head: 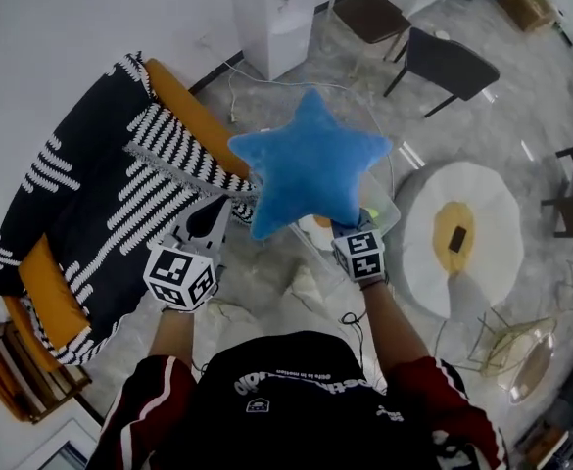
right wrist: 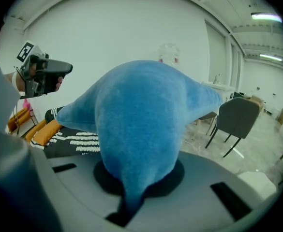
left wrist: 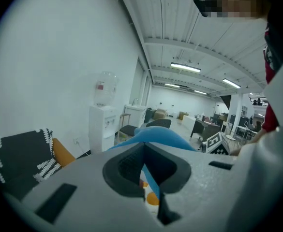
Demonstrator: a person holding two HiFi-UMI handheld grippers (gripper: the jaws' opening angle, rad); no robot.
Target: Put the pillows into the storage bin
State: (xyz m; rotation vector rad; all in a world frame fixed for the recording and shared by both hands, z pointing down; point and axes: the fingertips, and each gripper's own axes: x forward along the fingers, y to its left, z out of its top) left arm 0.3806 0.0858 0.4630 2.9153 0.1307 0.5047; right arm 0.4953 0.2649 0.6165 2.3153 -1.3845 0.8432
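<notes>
Right hand-held gripper (head: 351, 227) is clamped shut on one tip of the blue star pillow (head: 310, 160), and the left hand-held gripper (head: 235, 213) pinches another tip. Pillow's up in the air, just beside the armchair (head: 90, 199).

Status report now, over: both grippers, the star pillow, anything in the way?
Left gripper shut on star pillow, lower edge. Right gripper shut on another tip. Pillow held in air beside sofa, not yet binned. Pillow hides what lies below.
</notes>
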